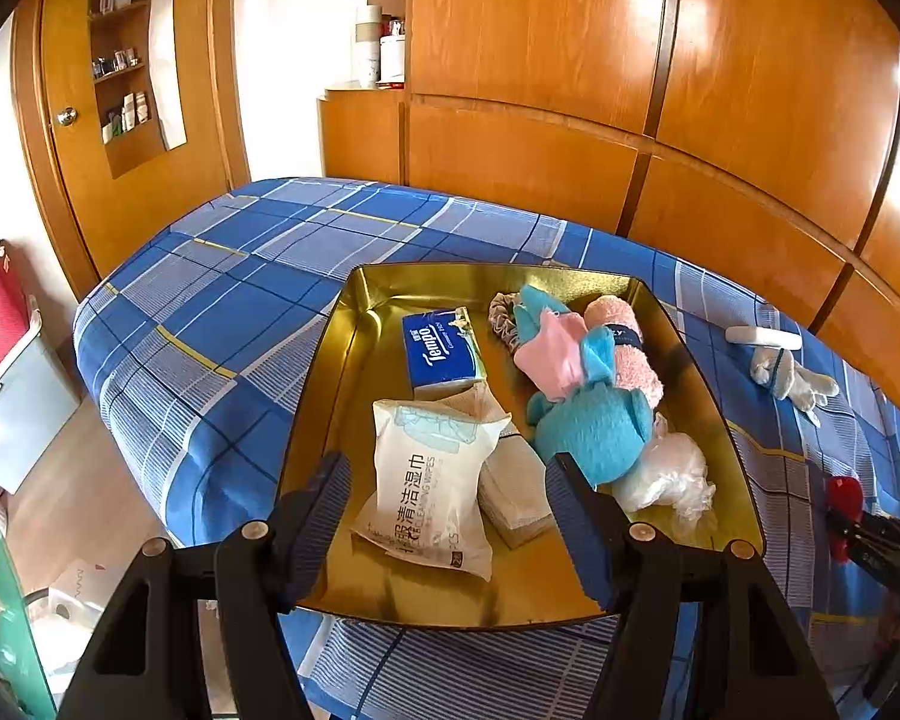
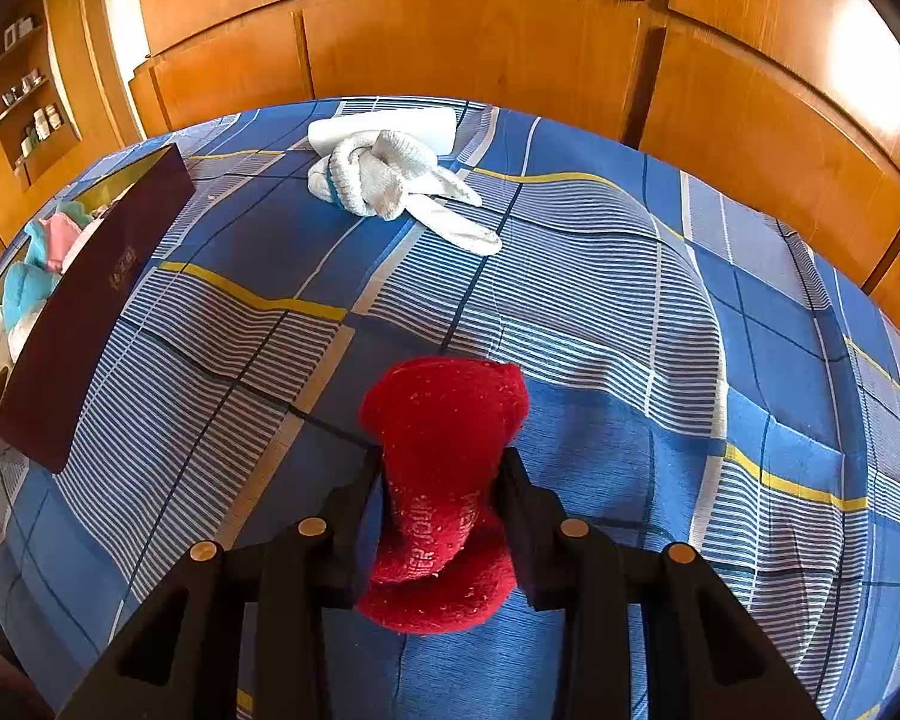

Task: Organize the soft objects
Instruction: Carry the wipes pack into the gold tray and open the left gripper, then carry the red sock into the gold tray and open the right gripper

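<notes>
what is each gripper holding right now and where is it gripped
Right gripper pinches the red sock around its middle. Left gripper is open, holding nothing.

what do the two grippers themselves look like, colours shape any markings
Both are matte black plastic with two angular fingers, triangular cut-outs in the arms and round brass-coloured pivot pins. The left gripper has dark blue ribbed pads on the inner faces of its fingers. The right gripper has the same build; its pads are hidden. No cables, sleeves or printed markings show.
</notes>
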`<state>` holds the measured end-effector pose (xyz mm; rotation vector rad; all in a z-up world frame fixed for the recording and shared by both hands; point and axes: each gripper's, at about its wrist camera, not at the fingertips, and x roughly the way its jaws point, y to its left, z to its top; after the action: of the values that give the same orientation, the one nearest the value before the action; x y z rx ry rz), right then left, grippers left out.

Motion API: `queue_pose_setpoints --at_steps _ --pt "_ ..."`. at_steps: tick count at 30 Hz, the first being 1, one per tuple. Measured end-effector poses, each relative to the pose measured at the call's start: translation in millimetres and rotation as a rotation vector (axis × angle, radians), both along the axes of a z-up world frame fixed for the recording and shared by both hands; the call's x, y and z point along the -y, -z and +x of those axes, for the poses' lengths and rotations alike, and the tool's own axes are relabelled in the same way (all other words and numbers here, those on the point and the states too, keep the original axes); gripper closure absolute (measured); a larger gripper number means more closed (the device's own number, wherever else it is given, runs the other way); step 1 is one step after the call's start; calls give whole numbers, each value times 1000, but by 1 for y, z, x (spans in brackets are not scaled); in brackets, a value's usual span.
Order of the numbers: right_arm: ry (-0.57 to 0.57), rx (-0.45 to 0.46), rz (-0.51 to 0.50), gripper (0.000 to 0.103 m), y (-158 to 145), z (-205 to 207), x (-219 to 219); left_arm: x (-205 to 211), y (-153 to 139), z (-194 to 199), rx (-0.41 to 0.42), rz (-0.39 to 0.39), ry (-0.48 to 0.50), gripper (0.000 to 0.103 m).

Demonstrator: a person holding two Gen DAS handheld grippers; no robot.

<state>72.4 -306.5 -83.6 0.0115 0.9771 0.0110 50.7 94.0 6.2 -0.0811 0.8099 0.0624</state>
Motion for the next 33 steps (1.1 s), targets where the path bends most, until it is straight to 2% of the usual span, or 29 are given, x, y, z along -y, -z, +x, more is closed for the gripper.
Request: queue_pose_setpoints --at_steps 22,33 --pt "21 -9 -57 71 0 3 -11 -24 6 -8 5 -25 -33 35" --pt "50 -31 -62 80 -7 8 -18 -40 7 -13 6 -36 -66 35"
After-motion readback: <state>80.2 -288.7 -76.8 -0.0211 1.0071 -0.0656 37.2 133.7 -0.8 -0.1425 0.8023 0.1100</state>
